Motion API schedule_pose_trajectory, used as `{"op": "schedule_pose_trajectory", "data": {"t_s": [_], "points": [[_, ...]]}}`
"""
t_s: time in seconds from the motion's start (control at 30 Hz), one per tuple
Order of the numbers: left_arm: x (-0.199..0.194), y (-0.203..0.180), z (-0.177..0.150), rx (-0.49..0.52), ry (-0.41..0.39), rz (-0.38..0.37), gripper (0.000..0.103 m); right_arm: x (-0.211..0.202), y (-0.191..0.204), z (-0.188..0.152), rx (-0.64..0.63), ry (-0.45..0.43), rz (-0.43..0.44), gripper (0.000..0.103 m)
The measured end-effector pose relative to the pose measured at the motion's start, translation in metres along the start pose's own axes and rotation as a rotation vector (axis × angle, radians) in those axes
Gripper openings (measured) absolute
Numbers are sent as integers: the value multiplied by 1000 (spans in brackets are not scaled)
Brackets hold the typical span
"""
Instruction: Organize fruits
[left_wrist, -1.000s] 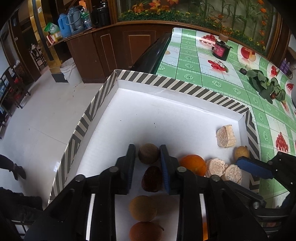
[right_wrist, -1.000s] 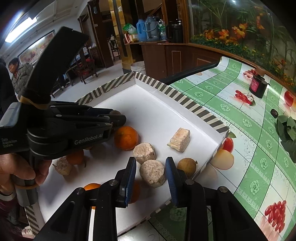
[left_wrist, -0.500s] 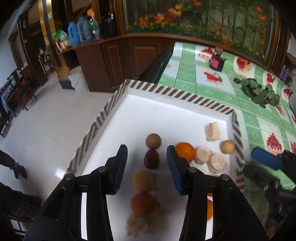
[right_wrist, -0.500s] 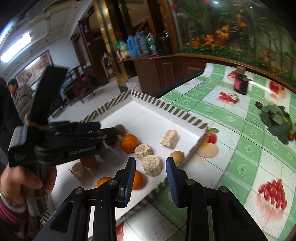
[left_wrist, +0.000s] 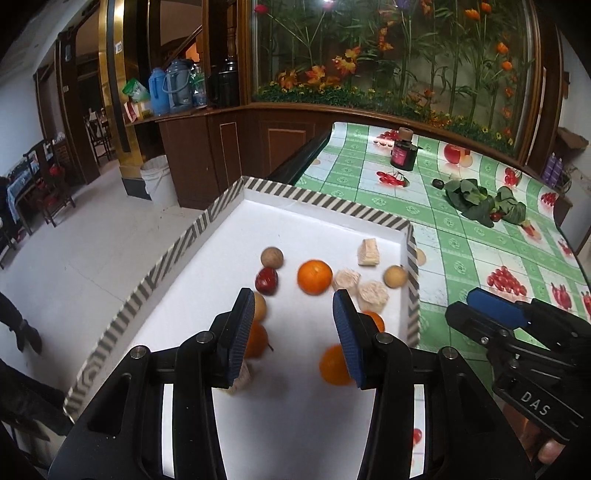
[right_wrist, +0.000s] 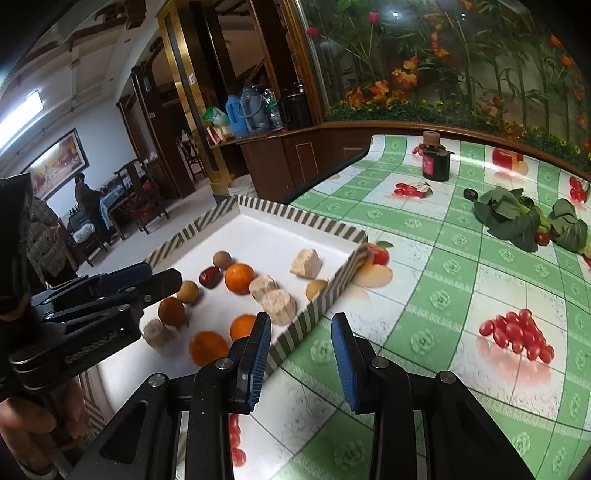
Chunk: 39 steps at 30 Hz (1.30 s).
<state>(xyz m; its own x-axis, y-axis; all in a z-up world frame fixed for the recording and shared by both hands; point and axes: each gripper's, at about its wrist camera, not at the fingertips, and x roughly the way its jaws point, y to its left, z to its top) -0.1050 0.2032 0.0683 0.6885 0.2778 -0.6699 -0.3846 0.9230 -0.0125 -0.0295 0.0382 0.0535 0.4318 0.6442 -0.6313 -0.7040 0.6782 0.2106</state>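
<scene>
A white tray with a striped rim (left_wrist: 325, 201) (right_wrist: 317, 223) holds several fruits and beige chunks. An orange (left_wrist: 314, 277) (right_wrist: 240, 277) lies mid-tray beside a dark red fruit (left_wrist: 266, 281) (right_wrist: 209, 277) and a brown round fruit (left_wrist: 272, 257) (right_wrist: 222, 259). Beige chunks (left_wrist: 373, 293) (right_wrist: 279, 301) lie near the right rim. My left gripper (left_wrist: 293, 328) is open and empty, raised above the tray's near half. My right gripper (right_wrist: 300, 347) is open and empty, above the tablecloth just off the tray's right rim.
The green checked tablecloth (right_wrist: 443, 295) carries a dark jar (right_wrist: 436, 162) and leafy greens (right_wrist: 524, 221) at the far right. The tray overhangs the table's left edge above the floor (left_wrist: 74, 266). A wooden counter (left_wrist: 221, 147) stands behind.
Both grippers have lifted and pulled back from the tray. The left jaws opened wider and left the fruits lying in a row. The right gripper moved right, off the tray.
</scene>
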Motion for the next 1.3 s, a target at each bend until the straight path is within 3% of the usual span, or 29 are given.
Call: {"op": "schedule_pose_trajectory", "data": {"t_s": [0.23,1.3], "points": [[-14,-13,-11,45,-26,61,44,-8,4,-9,-17,4,1,33],[-17,-14,-21,32,-13,49,44,-7,17,-16,-53,34,-7,33]]}}
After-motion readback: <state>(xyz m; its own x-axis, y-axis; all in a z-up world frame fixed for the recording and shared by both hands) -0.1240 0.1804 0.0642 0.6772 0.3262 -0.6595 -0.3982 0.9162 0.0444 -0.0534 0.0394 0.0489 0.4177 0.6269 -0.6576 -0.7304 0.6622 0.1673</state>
